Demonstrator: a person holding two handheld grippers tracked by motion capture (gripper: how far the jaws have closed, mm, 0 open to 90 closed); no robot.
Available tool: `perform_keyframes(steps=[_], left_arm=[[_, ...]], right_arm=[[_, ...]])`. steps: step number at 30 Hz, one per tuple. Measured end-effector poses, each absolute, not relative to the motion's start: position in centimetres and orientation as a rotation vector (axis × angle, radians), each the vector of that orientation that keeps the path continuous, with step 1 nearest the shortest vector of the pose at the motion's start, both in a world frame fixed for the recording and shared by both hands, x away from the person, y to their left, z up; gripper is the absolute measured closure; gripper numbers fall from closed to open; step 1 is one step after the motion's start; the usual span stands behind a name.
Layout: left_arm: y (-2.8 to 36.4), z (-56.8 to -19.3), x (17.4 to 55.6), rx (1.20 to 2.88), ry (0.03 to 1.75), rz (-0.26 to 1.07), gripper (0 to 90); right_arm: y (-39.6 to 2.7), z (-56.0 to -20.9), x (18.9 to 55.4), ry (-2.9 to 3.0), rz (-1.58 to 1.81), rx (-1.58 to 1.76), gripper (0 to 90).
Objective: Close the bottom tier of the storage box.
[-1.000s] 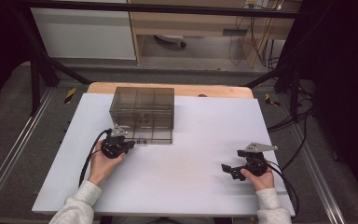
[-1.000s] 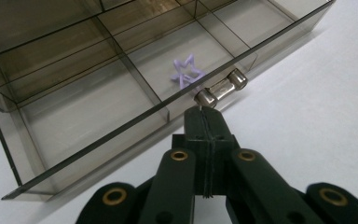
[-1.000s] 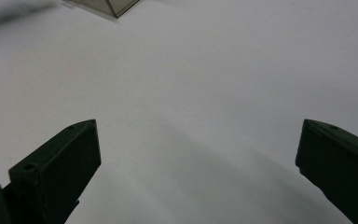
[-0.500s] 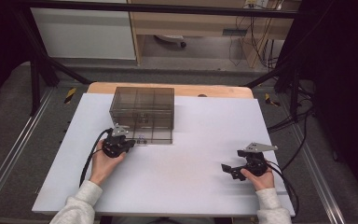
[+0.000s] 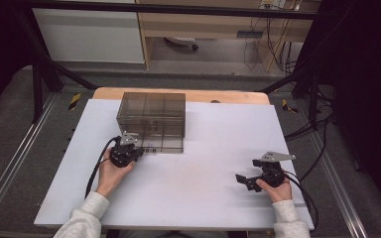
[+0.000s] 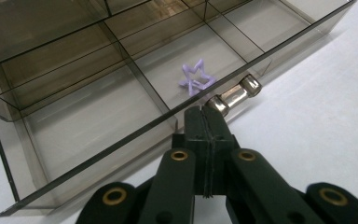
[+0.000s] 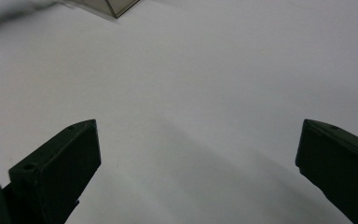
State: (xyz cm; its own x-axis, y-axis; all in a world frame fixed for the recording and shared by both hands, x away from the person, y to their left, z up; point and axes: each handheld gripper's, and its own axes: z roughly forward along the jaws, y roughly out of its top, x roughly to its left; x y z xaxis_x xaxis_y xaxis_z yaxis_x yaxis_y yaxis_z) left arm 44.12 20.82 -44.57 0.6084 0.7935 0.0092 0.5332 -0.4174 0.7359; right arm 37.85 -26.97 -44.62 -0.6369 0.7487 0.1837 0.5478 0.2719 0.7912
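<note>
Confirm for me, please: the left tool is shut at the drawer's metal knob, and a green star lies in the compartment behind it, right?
Not quite: the star is purple, not green, as the left gripper view shows. The rest holds: the left tool is shut at the drawer's metal knob.

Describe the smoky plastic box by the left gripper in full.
The box is clear, smoke-tinted plastic, squarish, standing flat on the white table toward its far left. It looks like a drawer unit: the bottom drawer is pulled out and split by dividers into compartments. One compartment holds a small purple star. A shiny metal knob sits on the drawer front, and the left gripper, jaws shut, touches its near end.
</note>
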Motion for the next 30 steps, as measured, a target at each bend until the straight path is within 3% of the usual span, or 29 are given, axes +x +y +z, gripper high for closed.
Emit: perform_keyframes(steps=[30], left_arm=[[20.83, -44.49, 44.73, 2.110, 1.026, 0.497, 89.2]], right_arm=[[-26.95, -44.63, 37.85, 2.317, 1.295, 1.208, 0.5]])
